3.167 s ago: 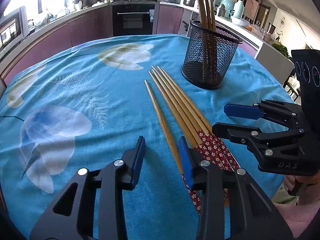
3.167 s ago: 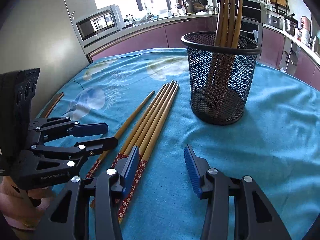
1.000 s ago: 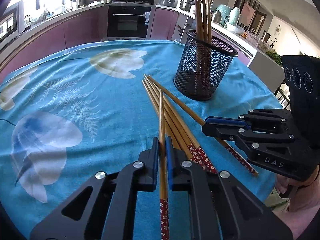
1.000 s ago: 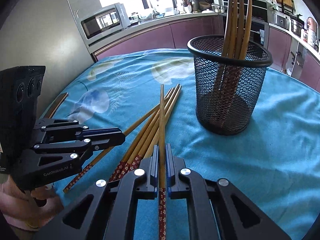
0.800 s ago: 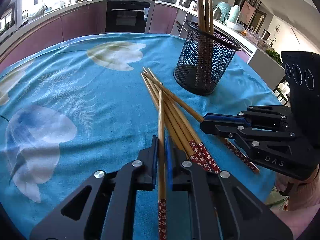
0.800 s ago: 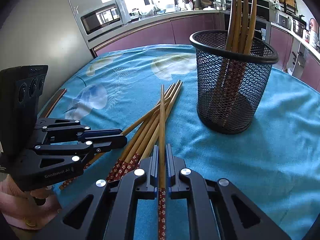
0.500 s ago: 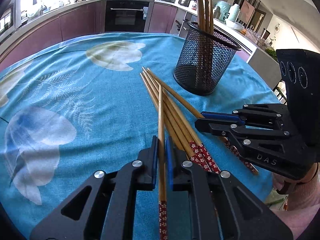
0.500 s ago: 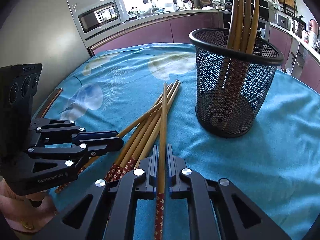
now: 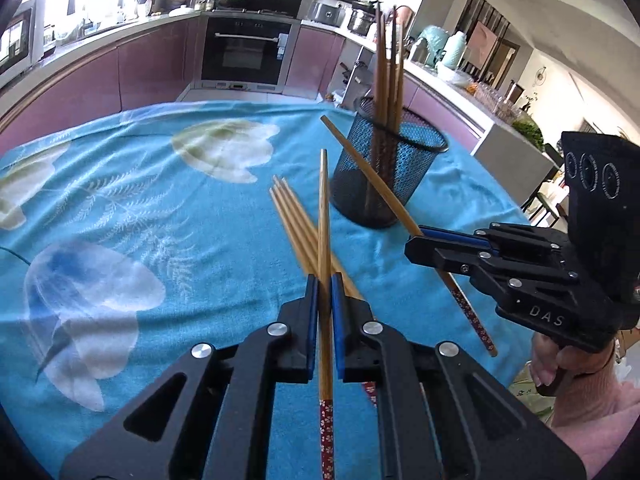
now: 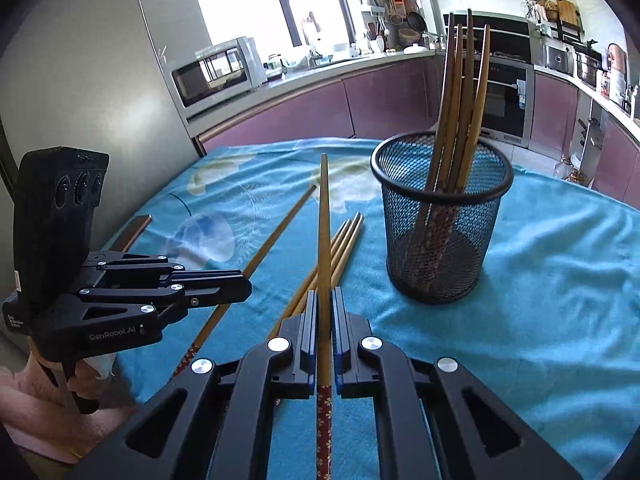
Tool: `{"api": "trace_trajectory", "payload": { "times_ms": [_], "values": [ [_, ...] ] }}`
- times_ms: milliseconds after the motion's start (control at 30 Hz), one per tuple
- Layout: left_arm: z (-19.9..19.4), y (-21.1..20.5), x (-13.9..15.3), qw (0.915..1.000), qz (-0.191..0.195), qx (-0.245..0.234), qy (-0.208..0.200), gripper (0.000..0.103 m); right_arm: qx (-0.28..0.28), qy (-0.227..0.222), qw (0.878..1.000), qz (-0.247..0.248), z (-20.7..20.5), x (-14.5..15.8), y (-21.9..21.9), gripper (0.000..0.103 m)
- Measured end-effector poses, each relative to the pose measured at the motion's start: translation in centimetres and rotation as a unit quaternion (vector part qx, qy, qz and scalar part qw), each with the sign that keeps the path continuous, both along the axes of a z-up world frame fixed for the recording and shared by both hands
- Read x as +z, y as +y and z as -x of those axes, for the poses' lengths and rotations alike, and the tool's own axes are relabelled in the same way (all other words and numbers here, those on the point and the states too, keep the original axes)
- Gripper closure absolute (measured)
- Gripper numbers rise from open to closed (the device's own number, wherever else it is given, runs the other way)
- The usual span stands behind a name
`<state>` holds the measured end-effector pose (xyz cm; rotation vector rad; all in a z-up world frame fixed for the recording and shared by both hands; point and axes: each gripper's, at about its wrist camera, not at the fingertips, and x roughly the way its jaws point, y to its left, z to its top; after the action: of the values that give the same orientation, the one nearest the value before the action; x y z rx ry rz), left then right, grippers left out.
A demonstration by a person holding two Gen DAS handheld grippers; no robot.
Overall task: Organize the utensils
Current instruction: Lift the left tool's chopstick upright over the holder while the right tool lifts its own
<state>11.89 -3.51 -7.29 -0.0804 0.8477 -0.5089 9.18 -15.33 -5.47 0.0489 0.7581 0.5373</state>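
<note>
Chopsticks look light, stiff and smooth, likely to pivot in a pinch, so a hold near the patterned handle end suits them. Each gripper is clamped narrow on one: the left gripper point(image 9: 325, 300) pinches its chopstick point(image 9: 324, 216), the right gripper point(image 10: 324, 312) its own point(image 10: 323, 224), tips angled forward toward the mesh holder point(image 10: 440, 240); three more lie just beneath the fingers.

Blue floral cloth point(image 9: 140, 208) covers the tabletop. Beyond its far edge: purple cabinets point(image 10: 312, 112), built-in oven point(image 9: 244, 54), microwave point(image 10: 216, 72) on the counter, bright window point(image 10: 240, 0). Steel pots point(image 9: 352, 16) beside the hob.
</note>
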Motion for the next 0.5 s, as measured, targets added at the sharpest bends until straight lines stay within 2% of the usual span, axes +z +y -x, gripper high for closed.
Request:
{"api": "trace_trajectory", "payload": {
  "times_ms": [200, 500],
  "values": [
    [0.7, 0.1, 2.8, 0.9993, 0.024, -0.015, -0.023, 0.096, -0.004, -0.014, 1.000, -0.022, 0.4, 1.5, -1.1, 0.097],
    [1.4, 0.0, 5.5, 0.9980, 0.038, -0.025, -0.044, 0.096, -0.003, -0.027, 0.998, -0.054, 0.3, 2.8, -2.5, 0.097]
  ]
}}
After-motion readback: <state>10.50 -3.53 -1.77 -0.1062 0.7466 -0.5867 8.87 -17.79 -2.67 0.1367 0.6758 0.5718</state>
